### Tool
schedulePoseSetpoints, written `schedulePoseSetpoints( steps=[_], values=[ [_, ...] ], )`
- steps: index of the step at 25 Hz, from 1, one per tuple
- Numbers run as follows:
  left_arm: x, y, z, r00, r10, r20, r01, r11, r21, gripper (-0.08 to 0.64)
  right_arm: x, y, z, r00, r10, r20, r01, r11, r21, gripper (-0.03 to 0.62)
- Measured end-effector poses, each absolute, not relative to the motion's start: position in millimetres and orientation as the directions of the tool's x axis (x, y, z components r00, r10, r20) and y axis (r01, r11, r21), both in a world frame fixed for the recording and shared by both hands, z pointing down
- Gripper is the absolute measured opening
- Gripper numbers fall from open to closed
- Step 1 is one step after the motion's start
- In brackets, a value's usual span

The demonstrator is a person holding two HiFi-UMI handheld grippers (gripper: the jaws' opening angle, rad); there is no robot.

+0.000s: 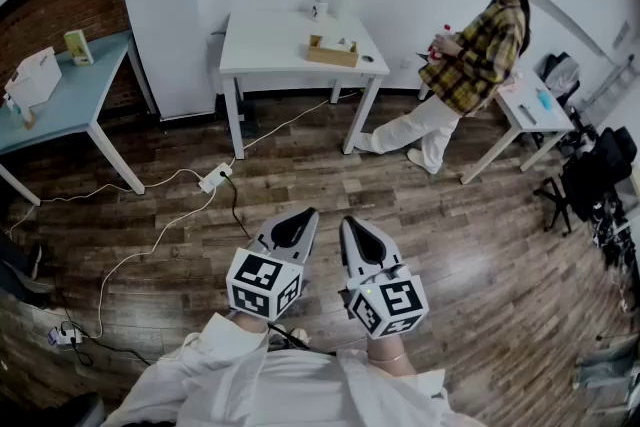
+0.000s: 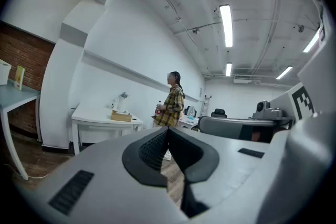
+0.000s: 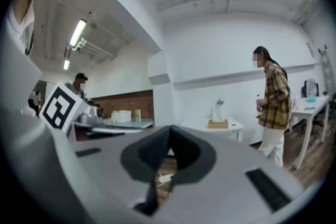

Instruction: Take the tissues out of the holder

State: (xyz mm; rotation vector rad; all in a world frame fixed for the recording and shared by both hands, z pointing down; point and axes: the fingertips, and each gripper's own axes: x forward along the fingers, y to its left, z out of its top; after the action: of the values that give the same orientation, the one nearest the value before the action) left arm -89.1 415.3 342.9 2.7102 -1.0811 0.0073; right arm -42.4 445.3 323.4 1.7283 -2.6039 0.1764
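Grey-padded jaws on both tools are closed tip to tip, nothing between them. Left gripper (image 1: pixel 299 221) and right gripper (image 1: pixel 352 227) sit side by side, close to the body, over the wood floor (image 1: pixel 300 165). Task looks unstarted. The wooden tissue holder (image 1: pixel 332 51) is well apart from them, across the room on the white table (image 1: pixel 262 55), with a person in a plaid shirt (image 1: pixel 472 55) standing near it. Expect the tissues to be light, soft and easy to tear, and the holder may lift with them. I'd pin the holder with one gripper and pinch the exposed top sheets with the other. Tissue detail is too small to read from here.

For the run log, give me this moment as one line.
task: not started | left tongs: shut, empty | right tongs: shut, empty | tissue holder: on white table, across room
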Motion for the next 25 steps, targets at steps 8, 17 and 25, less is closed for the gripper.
schedulePoseSetpoints(
  steps=[8, 17, 25],
  values=[
    [-76.3, 407.7, 347.7, 0.727, -0.679, 0.104, -0.685, -0.703, 0.192, 0.020, -28.1, 438.4, 329.7, -0.373, -0.923, 0.097, -0.928, 0.369, -0.055, 0.008],
    [-70.3, 399.7, 347.4, 0.709, -0.697, 0.107, -0.703, -0.687, 0.184, 0.020, -20.6, 432.8, 331.5, -0.384, -0.918, 0.099, -0.923, 0.379, -0.066, 0.008],
    [-53.1, 401.6, 350.9, 0.749, -0.654, 0.108, -0.660, -0.722, 0.206, 0.020, -20.7, 432.7, 335.3, -0.454, -0.885, 0.101, -0.891, 0.450, -0.059, 0.008]
  ],
)
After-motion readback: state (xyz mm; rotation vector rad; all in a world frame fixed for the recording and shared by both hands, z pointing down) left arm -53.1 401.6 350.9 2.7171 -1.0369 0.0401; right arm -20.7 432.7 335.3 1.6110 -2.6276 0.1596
